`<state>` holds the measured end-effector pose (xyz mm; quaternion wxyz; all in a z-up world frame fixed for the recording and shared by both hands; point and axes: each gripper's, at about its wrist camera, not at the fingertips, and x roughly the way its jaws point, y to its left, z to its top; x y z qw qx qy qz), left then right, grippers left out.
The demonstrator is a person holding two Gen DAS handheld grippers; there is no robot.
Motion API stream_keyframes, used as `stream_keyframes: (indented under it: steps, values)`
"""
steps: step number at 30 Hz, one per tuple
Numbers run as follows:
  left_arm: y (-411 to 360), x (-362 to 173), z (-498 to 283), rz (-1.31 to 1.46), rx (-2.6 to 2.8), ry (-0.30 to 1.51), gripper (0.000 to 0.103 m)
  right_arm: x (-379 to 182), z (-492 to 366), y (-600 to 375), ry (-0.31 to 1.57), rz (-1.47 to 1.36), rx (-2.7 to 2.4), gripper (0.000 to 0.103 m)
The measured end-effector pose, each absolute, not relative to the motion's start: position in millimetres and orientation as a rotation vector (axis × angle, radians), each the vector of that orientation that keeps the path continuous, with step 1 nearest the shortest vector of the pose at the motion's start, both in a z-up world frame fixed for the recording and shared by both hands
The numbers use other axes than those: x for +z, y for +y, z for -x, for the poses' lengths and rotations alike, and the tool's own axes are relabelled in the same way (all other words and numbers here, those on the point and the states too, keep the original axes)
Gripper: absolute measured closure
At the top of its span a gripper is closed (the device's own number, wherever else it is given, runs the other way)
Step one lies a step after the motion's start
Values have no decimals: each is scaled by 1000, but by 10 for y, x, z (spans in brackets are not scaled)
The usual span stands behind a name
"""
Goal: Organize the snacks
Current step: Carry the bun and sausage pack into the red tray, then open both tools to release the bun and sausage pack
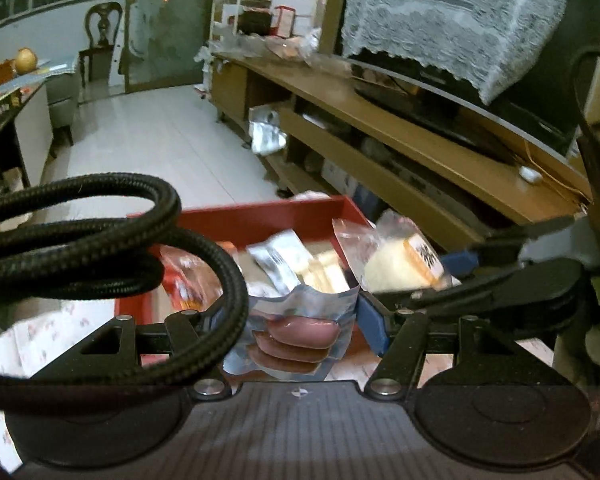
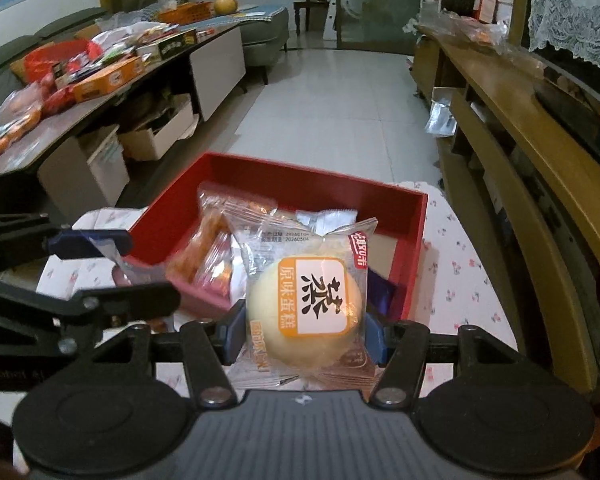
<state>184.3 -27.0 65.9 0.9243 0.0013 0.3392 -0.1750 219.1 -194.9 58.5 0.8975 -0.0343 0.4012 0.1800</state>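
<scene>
My left gripper (image 1: pixel 296 330) is clamped on a clear and silver vacuum pack of brown sausages (image 1: pixel 298 338), low in the centre of the left wrist view, its blue pads pressing both sides. A looped black braided cable (image 1: pixel 100 240) crosses the left of that frame. My right gripper (image 2: pixel 302 334) holds a clear packet with a round pale yellow steamed cake and an orange-and-white label (image 2: pixel 312 312) between its blue pads, at the lower centre of the right wrist view. Just behind both held packs sits the shallow red rectangular tray (image 2: pixel 416 220), with several wrapped snacks (image 2: pixel 220 256) lying inside. The tray rests on a white floral-print cloth (image 2: pixel 460 264).
</scene>
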Motion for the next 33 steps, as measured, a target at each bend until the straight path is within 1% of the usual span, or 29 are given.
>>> stream_keyframes:
  steps: [6,13,20,21,22,23,26,31,33]
  values:
    - [-240,558,-2240,17,-324,705,32,438,-2571,-1894,863,59,355,40]
    - [-163,322,-2494,47,-297,785,30,178,-2877,-1837,921,62,343,40]
    - [-61,281,-2584,95,-252,788,28,166,-2973,-1835,887,60,327,36]
    - [-54,291,-2576,95,-249,785,25,169,-2975,-1832,887,62,326,36]
    - [-53,301,-2573,89,-241,780,20,167,-2978,-1827,886,66,325,35]
    - [-46,313,-2562,83,-231,774,18,165,-2975,-1826,886,67,323,34]
    - [-38,331,-2552,88,-216,765,16,168,-2943,-1831,887,72,316,34]
    - [17,406,-2430,88,-163,745,7,273,-2813,-1899,866,65,289,32]
    - [24,448,-2346,81,-139,731,5,332,-2740,-1946,851,58,281,32]
